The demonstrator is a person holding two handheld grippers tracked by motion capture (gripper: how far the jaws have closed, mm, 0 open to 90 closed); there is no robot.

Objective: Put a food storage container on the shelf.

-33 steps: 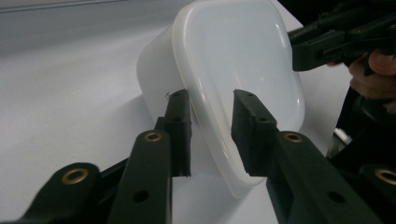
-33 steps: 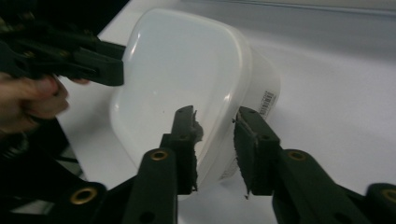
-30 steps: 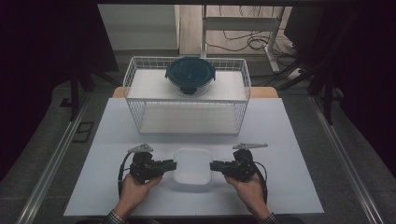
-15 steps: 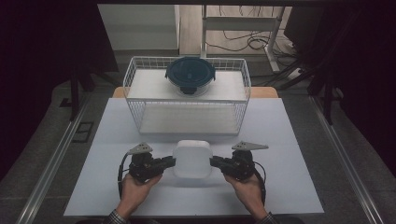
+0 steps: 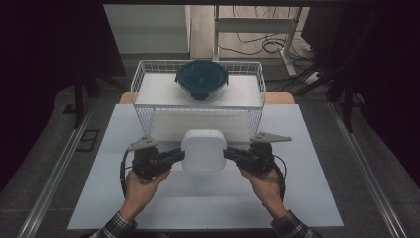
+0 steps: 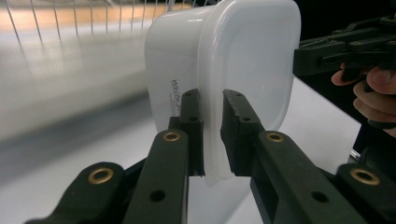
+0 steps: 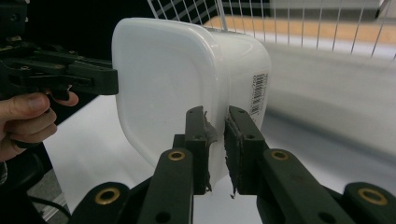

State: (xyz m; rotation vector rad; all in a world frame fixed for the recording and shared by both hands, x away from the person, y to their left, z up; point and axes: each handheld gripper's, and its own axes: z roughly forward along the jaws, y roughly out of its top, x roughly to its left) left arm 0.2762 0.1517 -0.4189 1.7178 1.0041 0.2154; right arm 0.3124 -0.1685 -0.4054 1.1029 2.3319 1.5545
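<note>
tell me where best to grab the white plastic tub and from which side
By its rim, from opposite sides. The white tub has thin walls with a lip, which narrow jaws can pinch; the left gripper and right gripper each clamp an edge like that, probably keeping it level.

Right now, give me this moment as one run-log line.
left hand-held gripper: shut on white plastic tub rim | right hand-held gripper: shut on opposite rim | tub: lifted off table, before wire basket

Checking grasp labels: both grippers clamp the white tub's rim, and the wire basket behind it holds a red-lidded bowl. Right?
Wrong on the lid colour. The bowl in the basket has a dark blue lid, as the high view shows. The rest holds: the left gripper and right gripper each clamp the tub by its rim.
</note>
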